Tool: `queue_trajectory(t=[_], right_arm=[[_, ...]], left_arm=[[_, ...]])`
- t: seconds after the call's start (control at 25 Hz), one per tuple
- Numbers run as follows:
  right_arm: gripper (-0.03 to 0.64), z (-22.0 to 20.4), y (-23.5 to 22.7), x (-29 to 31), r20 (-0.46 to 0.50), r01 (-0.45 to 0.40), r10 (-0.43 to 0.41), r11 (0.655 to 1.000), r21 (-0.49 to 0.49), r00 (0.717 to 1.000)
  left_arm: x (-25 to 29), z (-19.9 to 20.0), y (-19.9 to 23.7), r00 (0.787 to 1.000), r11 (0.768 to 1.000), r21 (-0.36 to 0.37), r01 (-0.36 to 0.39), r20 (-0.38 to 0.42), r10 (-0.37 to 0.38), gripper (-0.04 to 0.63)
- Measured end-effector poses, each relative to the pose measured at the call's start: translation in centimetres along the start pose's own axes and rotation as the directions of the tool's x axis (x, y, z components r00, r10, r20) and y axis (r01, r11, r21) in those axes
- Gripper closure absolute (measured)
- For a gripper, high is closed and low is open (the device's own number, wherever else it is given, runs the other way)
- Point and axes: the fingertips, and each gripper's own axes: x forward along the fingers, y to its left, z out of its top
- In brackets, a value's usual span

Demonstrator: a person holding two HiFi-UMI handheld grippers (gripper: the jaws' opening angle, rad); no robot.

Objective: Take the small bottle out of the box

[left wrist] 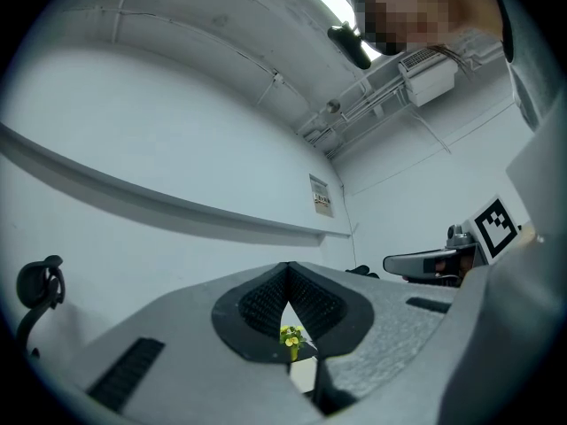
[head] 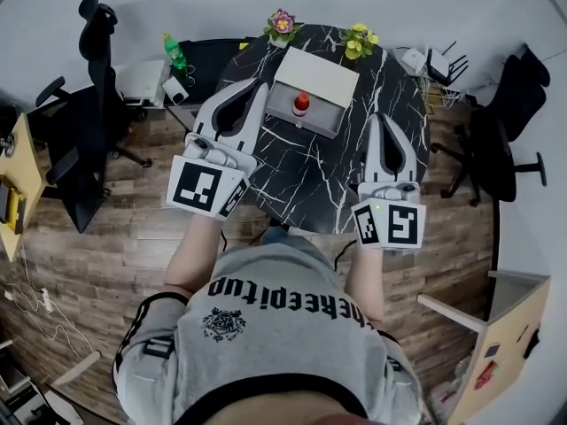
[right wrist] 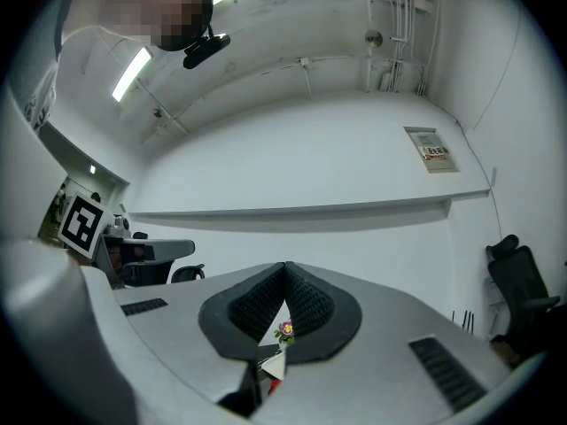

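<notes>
The small bottle (head: 301,104), with a red cap, stands in the open grey tray of the white box (head: 317,76) at the far side of the black marble table (head: 310,184). My left gripper (head: 258,87) hovers just left of the box, its jaws shut and empty. My right gripper (head: 387,117) is over the table to the right of the box, also shut with nothing in it. In the left gripper view the fingertips (left wrist: 288,268) meet, and in the right gripper view the fingertips (right wrist: 285,268) meet too. Both point slightly upward at the wall.
A purple flower pot (head: 282,25) and a yellow flower pot (head: 359,39) stand behind the box at the table's far edge. A green bottle (head: 174,51) is on a side desk at the left. Black office chairs (head: 84,113) flank the table.
</notes>
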Motion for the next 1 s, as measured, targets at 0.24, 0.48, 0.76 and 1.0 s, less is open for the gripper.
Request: queue_trajectory(t=[0.24, 0.48, 0.76, 1.0], right_arm=[[0.615, -1.9, -1.6, 2.3, -0.019, -0.035, 0.035, 0.999, 0.02, 0.999], [0.615, -4.7, -2.4, 4.1, -0.065, -0.064, 0.067, 0.997, 0.044, 0.996], [0.615, -8.1, -3.0, 5.1, -0.128, -0.078, 0.088, 0.994, 0.081, 0.988], [0.615, -10.4, -3.7, 5.8, -0.166, -0.073, 0.091, 0.991, 0.11, 0.982]], left_arm=[[2.2, -2.0, 0.6, 0.999, 0.999, -0.021, -0.029, -0.032, 0.029, 0.592], [3.7, -4.9, 0.9, 0.995, 0.998, -0.045, -0.046, -0.089, 0.042, 0.592], [5.2, -8.9, 0.5, 0.983, 0.997, -0.058, -0.044, -0.179, 0.033, 0.592], [6.8, -13.5, -0.3, 0.962, 0.996, -0.085, -0.011, -0.271, -0.013, 0.592]])
